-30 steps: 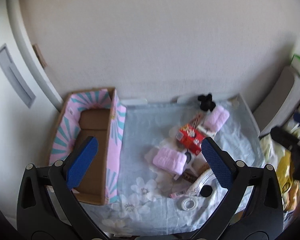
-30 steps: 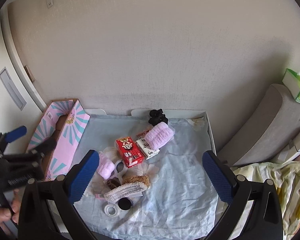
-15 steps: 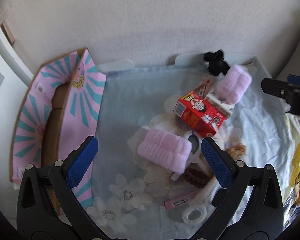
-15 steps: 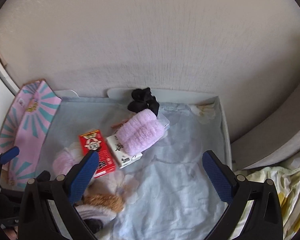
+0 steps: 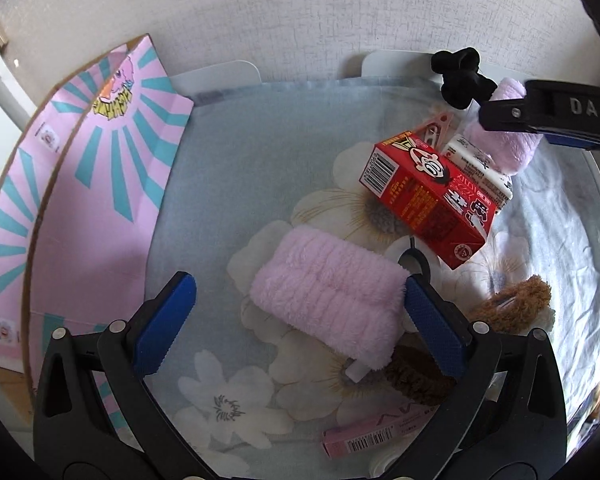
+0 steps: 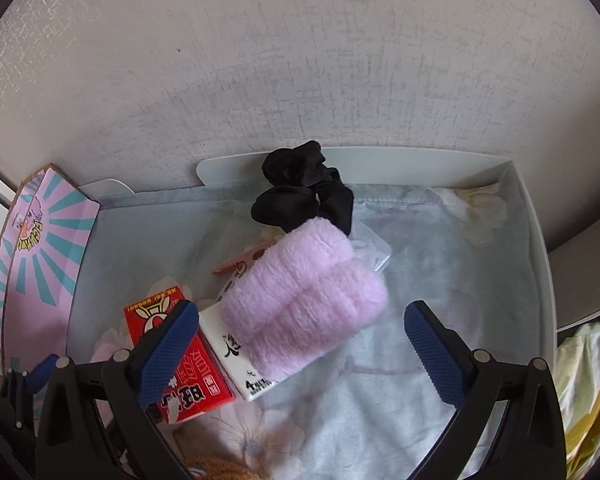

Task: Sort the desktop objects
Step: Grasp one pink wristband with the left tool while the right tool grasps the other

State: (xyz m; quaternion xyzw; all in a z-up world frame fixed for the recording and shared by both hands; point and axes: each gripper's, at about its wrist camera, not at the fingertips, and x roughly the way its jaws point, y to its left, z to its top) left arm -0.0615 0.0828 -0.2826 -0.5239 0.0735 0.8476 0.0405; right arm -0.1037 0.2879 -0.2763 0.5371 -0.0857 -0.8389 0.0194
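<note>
Left gripper [image 5: 296, 312] spread wide, nothing held, straddling near pink fluffy roll [image 5: 326, 292]; red carton [image 5: 428, 196] just beyond. Right gripper [image 6: 302, 338] equally wide, empty, over second pink roll [image 6: 302, 294] lying on white box [image 6: 236, 352]; black scrunchie [image 6: 300, 192] behind

Fluffy lilac rolled towel [image 6: 304, 296] between open blue-padded right gripper [image 6: 300, 346] fingers, crumpled black fabric scrunchie [image 6: 304, 192] behind towel, red printed carton [image 6: 188, 364] left of towel

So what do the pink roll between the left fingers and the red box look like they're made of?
The pink roll looks like plush, fuzzy fabric: ribbed, matte pile. The red box seems to be printed cardboard with a slight sheen: crisp folded edges, barcode.
</note>
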